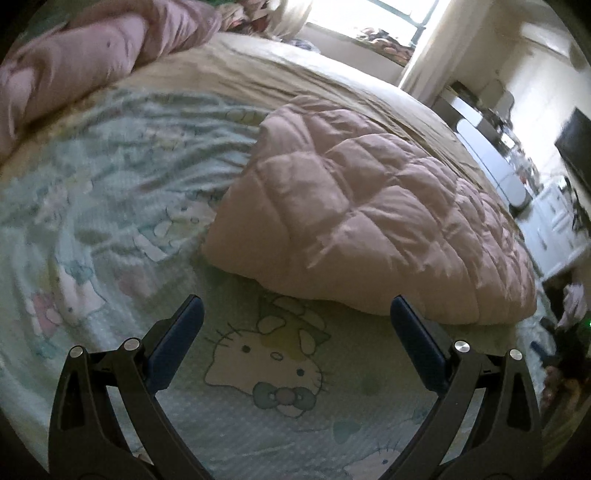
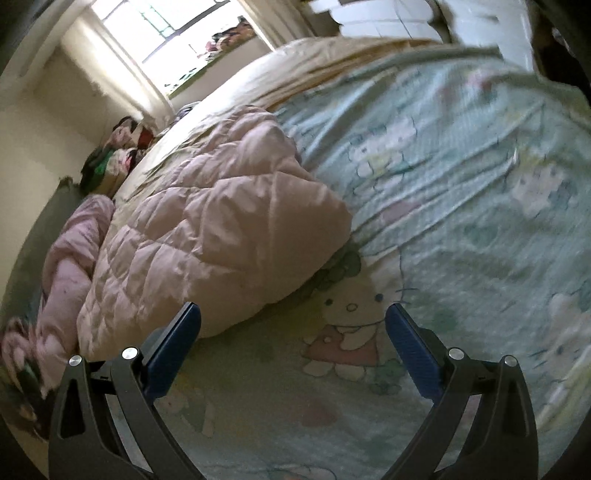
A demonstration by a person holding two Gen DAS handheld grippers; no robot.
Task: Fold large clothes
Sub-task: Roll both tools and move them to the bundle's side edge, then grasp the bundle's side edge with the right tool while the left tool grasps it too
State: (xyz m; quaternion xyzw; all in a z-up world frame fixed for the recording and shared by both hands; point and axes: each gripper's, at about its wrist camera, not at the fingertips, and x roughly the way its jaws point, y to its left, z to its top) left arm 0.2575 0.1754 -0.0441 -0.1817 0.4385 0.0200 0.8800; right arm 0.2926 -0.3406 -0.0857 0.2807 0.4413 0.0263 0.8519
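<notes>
A pink quilted padded garment (image 1: 369, 221) lies folded into a thick bundle on a pale green cartoon-print sheet (image 1: 110, 184). In the left wrist view its near edge sits just beyond my left gripper (image 1: 295, 306), which is open with nothing between its blue-padded fingers (image 1: 181, 332). In the right wrist view the same pink bundle (image 2: 221, 229) lies ahead and to the left of my right gripper (image 2: 293, 314), also open and empty, hovering over the printed sheet (image 2: 461, 184).
A crumpled pink blanket (image 1: 92, 55) lies at the far left of the bed, also seen as the pink blanket (image 2: 70, 266). A beige cover (image 1: 258, 70) spans the back. White furniture (image 1: 550, 218) and a dark screen (image 1: 576, 147) stand right of the bed; a window (image 2: 166, 22) is behind.
</notes>
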